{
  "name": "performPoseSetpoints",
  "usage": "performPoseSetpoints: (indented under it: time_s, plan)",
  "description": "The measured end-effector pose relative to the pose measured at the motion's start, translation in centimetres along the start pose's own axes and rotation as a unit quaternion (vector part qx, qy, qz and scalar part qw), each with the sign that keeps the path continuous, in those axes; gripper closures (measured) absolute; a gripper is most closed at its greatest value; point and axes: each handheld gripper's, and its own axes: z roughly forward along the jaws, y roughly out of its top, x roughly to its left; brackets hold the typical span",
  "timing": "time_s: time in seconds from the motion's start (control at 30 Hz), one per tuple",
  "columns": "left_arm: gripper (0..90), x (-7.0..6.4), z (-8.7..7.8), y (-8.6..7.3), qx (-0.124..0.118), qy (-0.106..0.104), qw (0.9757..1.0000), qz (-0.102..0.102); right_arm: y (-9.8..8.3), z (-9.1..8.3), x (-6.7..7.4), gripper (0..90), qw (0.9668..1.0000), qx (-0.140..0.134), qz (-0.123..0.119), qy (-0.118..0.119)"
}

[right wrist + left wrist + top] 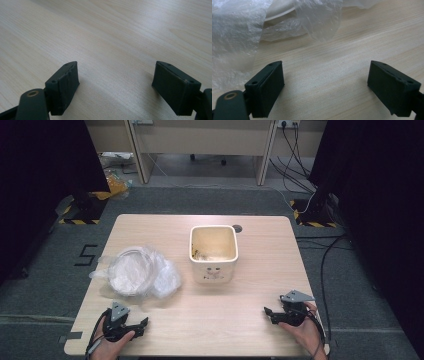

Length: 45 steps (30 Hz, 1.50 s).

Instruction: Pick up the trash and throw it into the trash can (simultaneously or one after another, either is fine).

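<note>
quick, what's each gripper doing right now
left gripper: open, holding nothing, by the plastic bag.
right gripper: open, holding nothing, over bare table.

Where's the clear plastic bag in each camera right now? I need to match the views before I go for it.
High view: the plastic bag lies crumpled on the table's left half, left of the white bin, ahead of the left gripper.
Left gripper view: the bag fills the upper left, beyond the open jaws.
Right gripper view: not in it.
Shared landmark: the light wooden table.
</note>
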Motion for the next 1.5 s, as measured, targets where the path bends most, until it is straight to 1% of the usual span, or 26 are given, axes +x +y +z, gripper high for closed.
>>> performPoseSetpoints:
  time_s: [0.17,0.33,0.43,0.47,0.5,0.53,0.6,0.63,0.67,0.7,0.73,0.87,0.9,0.97,1.0,1.03,1.07,1.1,1.13,1.17,1.23,1.27,1.3,1.33,1.37,1.5]
  plan:
    - [12.8,0.0,0.0,0.0,-0.001,0.001,1.0000,-0.002,0.0,0.0,0.1,20.9,1.0000,-0.001,0.001,-0.002]
    - [12.6,0.0,0.0,0.0,-0.001,0.001,1.0000,0.000,0.2,-0.3,0.0,23.5,0.9999,0.007,0.008,0.007]
    - [12.3,-0.1,0.0,0.0,-0.001,0.001,1.0000,-0.002,0.9,-0.7,0.9,23.5,0.9994,-0.009,0.010,0.031]
    - [12.3,-0.1,0.0,0.0,-0.001,0.001,1.0000,-0.002,0.9,-0.7,0.9,23.5,0.9994,-0.009,0.010,0.031]
    - [12.2,-0.1,0.0,0.0,-0.001,0.001,1.0000,-0.002,1.2,-0.8,1.4,23.5,0.9992,-0.014,0.006,0.038]
    - [12.2,-0.1,0.0,0.0,-0.002,0.001,1.0000,-0.002,1.9,-0.6,2.6,23.7,0.9982,-0.020,-0.004,0.056]
    - [12.2,0.0,0.0,0.0,0.000,0.001,1.0000,0.000,2.2,-0.5,3.1,23.7,0.9978,-0.021,-0.009,0.063]
    - [12.2,0.0,0.0,0.0,-0.001,0.001,1.0000,0.000,2.6,-0.3,3.7,24.0,0.9972,-0.021,-0.017,0.070]
    - [12.2,0.0,0.0,0.0,-0.002,0.001,1.0000,0.000,3.5,0.5,5.2,24.3,0.9956,-0.018,-0.039,0.083]
    - [12.2,0.0,0.0,-0.1,-0.003,0.001,1.0000,-0.001,3.5,0.5,5.2,24.3,0.9956,-0.018,-0.039,0.083]
    - [12.2,0.0,0.0,-0.1,-0.004,0.001,1.0000,0.000,4.3,1.3,6.4,24.7,0.9942,-0.017,-0.047,0.096]
    - [12.2,0.0,0.0,-0.1,-0.005,0.000,1.0000,0.000,5.3,2.2,7.8,25.2,0.9916,-0.016,-0.056,0.116]
    - [12.2,0.0,0.0,-0.1,-0.004,0.000,1.0000,0.000,6.2,2.8,9.0,25.4,0.9896,-0.018,-0.063,0.128]
    - [12.2,0.0,0.0,-0.1,-0.005,0.000,1.0000,0.000,7.2,3.3,10.1,25.5,0.9877,-0.021,-0.071,0.138]
    - [12.2,0.0,0.0,-0.1,-0.005,0.000,1.0000,0.000,7.2,3.3,10.1,25.5,0.9877,-0.021,-0.071,0.138]
    - [12.2,0.0,0.0,-0.1,-0.006,0.000,1.0000,0.000,8.2,3.9,11.2,25.6,0.9852,-0.025,-0.083,0.148]
    - [12.2,0.0,0.0,-0.1,-0.006,0.000,1.0000,0.000,8.2,3.9,11.2,25.6,0.9852,-0.025,-0.083,0.148]
    - [12.2,0.0,0.0,-0.1,-0.006,0.000,1.0000,0.000,9.3,4.4,12.5,25.8,0.9828,-0.031,-0.089,0.159]
    - [12.1,0.0,0.0,-0.1,-0.006,0.000,1.0000,0.000,9.3,4.4,12.5,25.8,0.9828,-0.031,-0.089,0.159]
    - [12.1,0.0,0.0,-0.1,-0.005,0.001,1.0000,0.000,10.2,4.9,13.6,25.9,0.9800,-0.035,-0.097,0.170]
    - [12.1,0.0,0.0,-0.1,-0.006,0.001,1.0000,-0.001,11.0,5.5,14.6,26.0,0.9775,-0.040,-0.102,0.181]
    - [12.0,0.0,0.0,-0.1,-0.006,0.001,1.0000,-0.001,11.0,5.5,14.6,26.0,0.9775,-0.040,-0.102,0.181]
    - [12.0,-0.1,0.0,-0.1,-0.007,0.001,1.0000,-0.001,11.7,6.1,15.4,26.0,0.9762,-0.041,-0.107,0.184]
    - [12.0,-0.1,0.0,-0.1,-0.007,0.001,1.0000,-0.001,11.7,6.1,15.4,26.0,0.9762,-0.041,-0.107,0.184]
    - [12.0,-0.1,0.0,-0.2,-0.007,0.001,1.0000,-0.001,12.3,6.7,16.0,26.3,0.9751,-0.043,-0.109,0.188]
    - [11.9,-0.1,0.0,-0.2,-0.007,0.001,1.0000,-0.001,13.3,7.8,17.1,26.7,0.9739,-0.046,-0.111,0.193]
